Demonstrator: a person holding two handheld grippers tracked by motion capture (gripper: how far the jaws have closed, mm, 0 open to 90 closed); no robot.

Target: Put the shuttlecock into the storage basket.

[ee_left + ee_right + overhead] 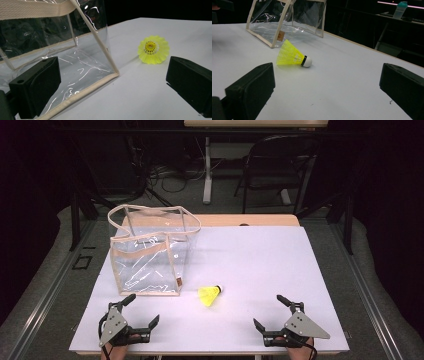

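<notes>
The left hand-held gripper [141, 309] rests at the near left edge of the surface [260, 265] with its jaws wide apart and nothing between them. The right hand-held gripper [270, 312] sits at the near right edge, jaws likewise spread and empty. Neither touches anything but the surface.

Between the two, a little farther out, a yellow shuttlecock [210, 294] lies on its side, its white cork tip pointing away toward the right; in the left gripper view its open skirt [153, 49] faces the camera. Just beside it to the left stands a clear plastic bag [147, 252] with beige trim and handles, upright and open at the top, apart from the shuttlecock.

The surface is a white sheet over a wooden tabletop. Beyond it the room is dark, with a folding chair [272, 165], table legs and cables on the floor.
</notes>
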